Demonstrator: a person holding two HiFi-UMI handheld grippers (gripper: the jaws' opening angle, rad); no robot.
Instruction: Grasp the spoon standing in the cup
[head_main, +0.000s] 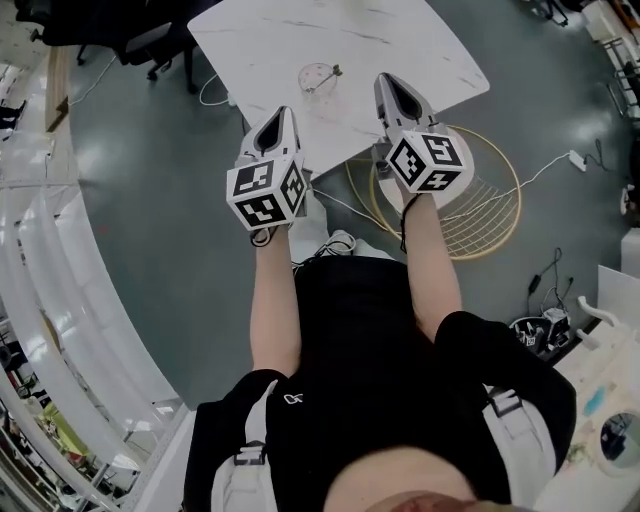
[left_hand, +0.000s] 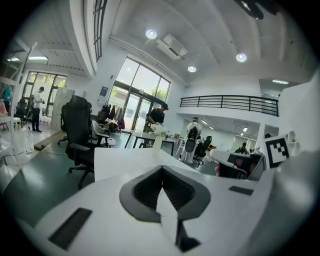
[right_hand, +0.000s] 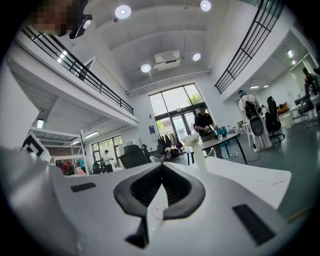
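Your right gripper (head_main: 385, 80) is showing its jaws pressed together tip to tip, with nothing between them. Your left gripper (head_main: 281, 111) is doing the same: jaws closed and empty. You are holding both side by side over the near edge of the white table (head_main: 270, 40). The cup (head_main: 315, 78) is standing on that table between the two tips and slightly beyond them, apart from both. The spoon (head_main: 334, 71) is sticking out past its rim toward the right gripper. A gold wire frame (head_main: 492, 215) is lying on the floor under your right hand.

Spoon (head_main: 334, 71) in clear glass cup (head_main: 314, 79)
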